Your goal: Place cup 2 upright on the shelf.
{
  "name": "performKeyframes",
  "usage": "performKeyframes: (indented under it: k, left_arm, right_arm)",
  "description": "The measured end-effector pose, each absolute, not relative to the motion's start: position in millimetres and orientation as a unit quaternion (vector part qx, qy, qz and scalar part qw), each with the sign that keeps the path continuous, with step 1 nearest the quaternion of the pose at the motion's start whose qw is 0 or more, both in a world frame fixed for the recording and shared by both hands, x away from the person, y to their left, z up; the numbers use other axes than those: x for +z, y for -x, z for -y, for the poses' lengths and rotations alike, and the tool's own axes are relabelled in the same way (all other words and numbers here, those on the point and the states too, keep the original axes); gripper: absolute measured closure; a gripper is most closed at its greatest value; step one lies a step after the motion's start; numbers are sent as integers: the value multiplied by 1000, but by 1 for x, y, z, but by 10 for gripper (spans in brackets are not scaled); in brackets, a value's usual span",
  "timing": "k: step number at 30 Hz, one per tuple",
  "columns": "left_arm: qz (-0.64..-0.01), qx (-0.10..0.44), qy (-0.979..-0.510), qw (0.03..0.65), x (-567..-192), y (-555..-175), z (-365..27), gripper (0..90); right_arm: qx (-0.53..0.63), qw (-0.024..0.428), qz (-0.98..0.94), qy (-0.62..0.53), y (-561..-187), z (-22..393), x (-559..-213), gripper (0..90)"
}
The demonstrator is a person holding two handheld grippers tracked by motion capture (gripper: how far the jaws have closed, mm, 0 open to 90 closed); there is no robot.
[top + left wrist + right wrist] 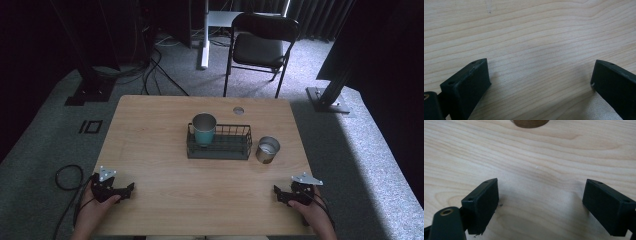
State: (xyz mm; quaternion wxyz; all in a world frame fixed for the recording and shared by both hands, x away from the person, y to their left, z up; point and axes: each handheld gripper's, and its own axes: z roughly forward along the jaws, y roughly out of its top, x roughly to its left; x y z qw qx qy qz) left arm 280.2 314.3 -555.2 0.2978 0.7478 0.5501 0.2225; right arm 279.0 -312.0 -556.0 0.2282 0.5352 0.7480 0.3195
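A light wooden table (pixel 150 150) carries a dark wire basket (pixel 219 149) at its middle and a steel cup (pixel 268 150) just beside it.

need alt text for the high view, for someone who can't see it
A wooden table seen from above holds a dark wire basket with a teal cup standing in its left end, and a metal cup on the table just right of it. At the near edge, the left gripper and right gripper rest apart, each held by a hand.
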Motion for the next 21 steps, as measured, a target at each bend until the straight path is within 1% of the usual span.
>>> performKeyframes:
  k: [13, 21]
  left_arm:
    - [-550, 222, -748, 298, -555, -280, -314, 27]
    - [-550, 222, -748, 298, -555, -280, -314, 27]
  right_arm:
    - [335, 241, -739, -532, -297, 308, -546, 131]
    - [355, 236, -731, -533, -305, 304, -549, 132]
